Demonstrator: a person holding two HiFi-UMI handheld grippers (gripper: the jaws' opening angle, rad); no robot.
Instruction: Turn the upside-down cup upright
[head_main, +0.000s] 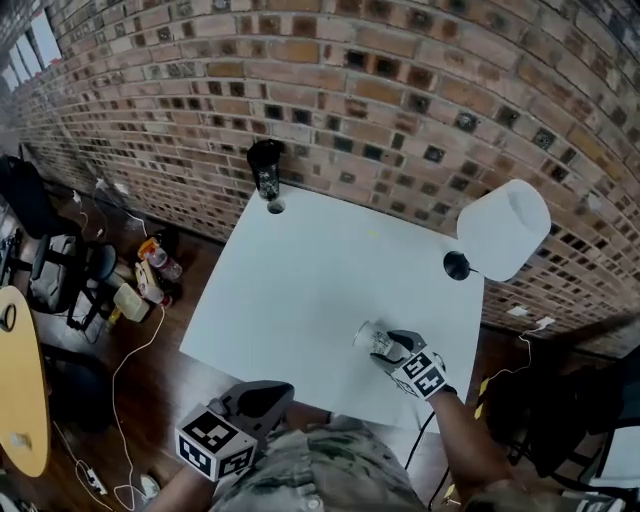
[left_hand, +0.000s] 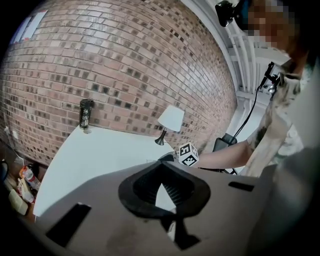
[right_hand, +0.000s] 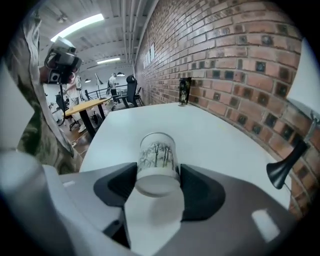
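Your right gripper (right_hand: 158, 180): jaws clamped on the cup (right_hand: 157, 152), tipped sideways between them, base nearest you. Your left gripper (left_hand: 163, 172): jaws together at the tips, nothing between.

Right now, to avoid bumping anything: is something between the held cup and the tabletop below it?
Nothing visible does. The right gripper is shut on the cup, over a bare stretch of the white table. The lamp and the dark can stand apart from it, at the table's far edge.
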